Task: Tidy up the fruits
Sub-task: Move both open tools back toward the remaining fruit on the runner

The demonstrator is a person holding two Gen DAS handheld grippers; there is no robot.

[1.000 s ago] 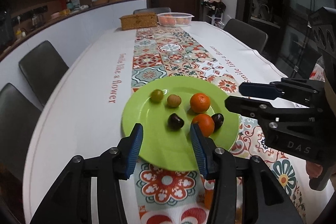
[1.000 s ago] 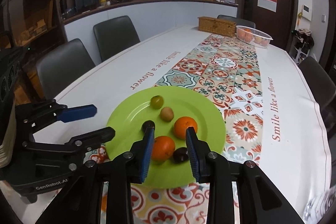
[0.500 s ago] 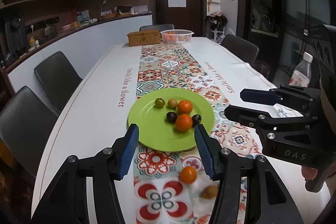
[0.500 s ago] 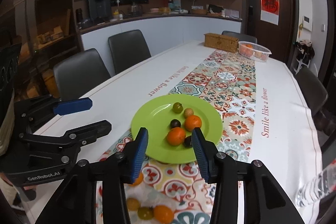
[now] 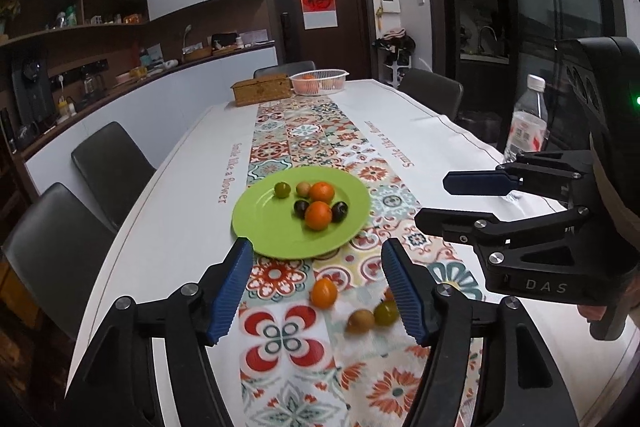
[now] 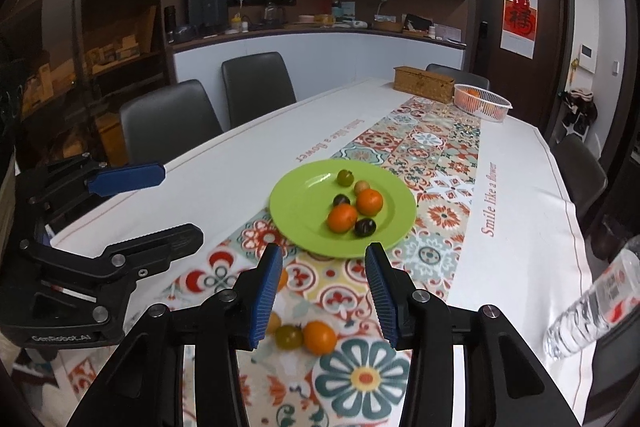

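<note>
The round lime-green plate [image 5: 264, 227] serves as the landmark; it lies on the patterned tile-print runner [image 5: 280, 347] of the long white-clothed desk [image 5: 176, 227].

Left gripper [image 5: 316, 285]: jaws spread wide, holding nothing. It hovers above the runner on the near side of the plate, and the plate's near rim sits just beyond its blue fingertips [image 5: 232, 283].

On the plate, left to right in the left wrist view: one green round fruit [image 5: 282, 189], one small tan fruit [image 5: 303, 189], one dark plum-like fruit [image 5: 301, 207], two oranges [image 5: 319, 215] set one behind the other, and a second dark fruit [image 5: 341, 212]. All are grouped toward the plate's far right half.

Nearer than the plate, loose on the runner between the left gripper's fingers: one small orange [image 5: 324, 292], one tan fruit [image 5: 360, 321] and one green fruit [image 5: 385, 311], the last two touching. A further orange piece behind the right finger is mostly hidden.

Right gripper [image 6: 320, 287]: jaws spread wide, holding nothing. It hovers right of the left gripper, near side of the plate. The loose green fruit and an orange [image 6: 319, 337] lie between its fingers, close to the camera.

Right of the plate, near the desk edge, stands a clear plastic water bottle [image 5: 526, 121].
</note>
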